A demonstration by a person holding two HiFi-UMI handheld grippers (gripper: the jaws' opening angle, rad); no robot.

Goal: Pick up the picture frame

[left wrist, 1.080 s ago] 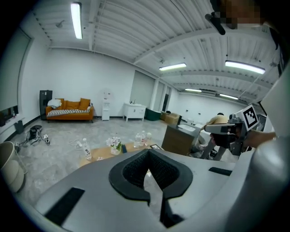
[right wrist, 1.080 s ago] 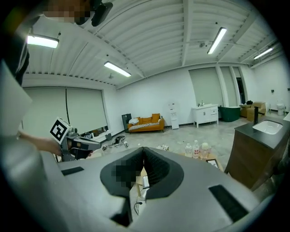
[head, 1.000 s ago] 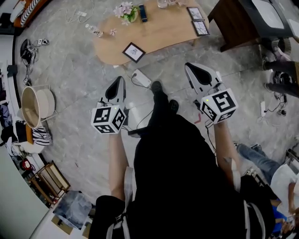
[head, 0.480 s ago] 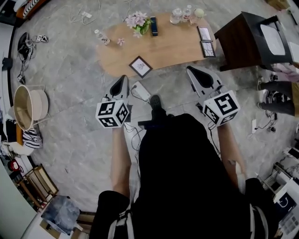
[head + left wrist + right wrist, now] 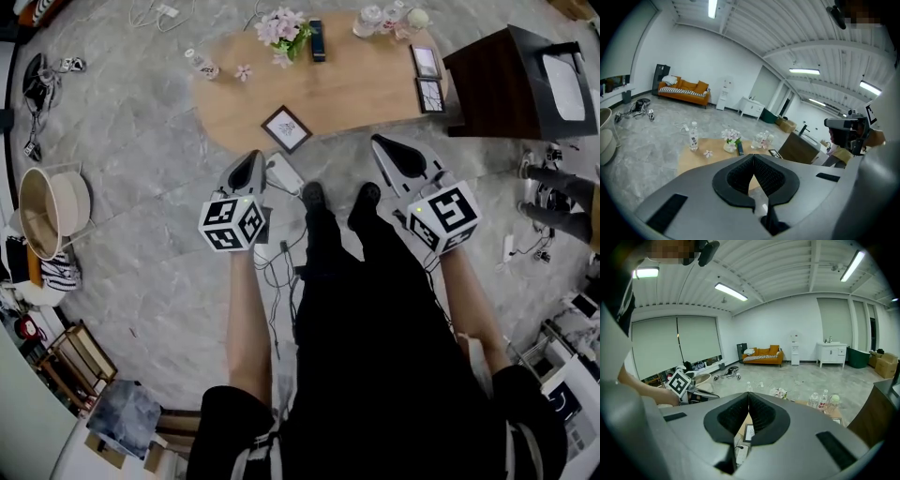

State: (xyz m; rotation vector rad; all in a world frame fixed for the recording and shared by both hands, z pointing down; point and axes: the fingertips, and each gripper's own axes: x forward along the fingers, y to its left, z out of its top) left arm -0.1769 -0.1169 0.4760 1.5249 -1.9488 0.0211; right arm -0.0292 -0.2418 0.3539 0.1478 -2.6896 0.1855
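Note:
A small black picture frame [image 5: 287,128] lies flat near the front edge of the oval wooden table [image 5: 356,89]. In the right gripper view the picture frame [image 5: 748,432] shows just below the jaw tips. Two more dark frames [image 5: 427,78] lie at the table's right end. My left gripper [image 5: 251,160] is shut and empty, just short of the table edge and a little left of the frame. My right gripper [image 5: 379,143] is also shut and empty, to the frame's right, over the floor beside the table. Both point toward the table.
On the table stand a flower vase [image 5: 284,28], a dark remote [image 5: 318,40] and bottles [image 5: 200,66]. A white power strip [image 5: 284,174] with cables lies on the floor between the grippers. A dark cabinet [image 5: 506,80] stands at the right and a round basket [image 5: 52,211] at the left.
The person has stepped forward. Both grippers have moved toward the table, and the left one now sits close to the picture frame. Both have stayed shut.

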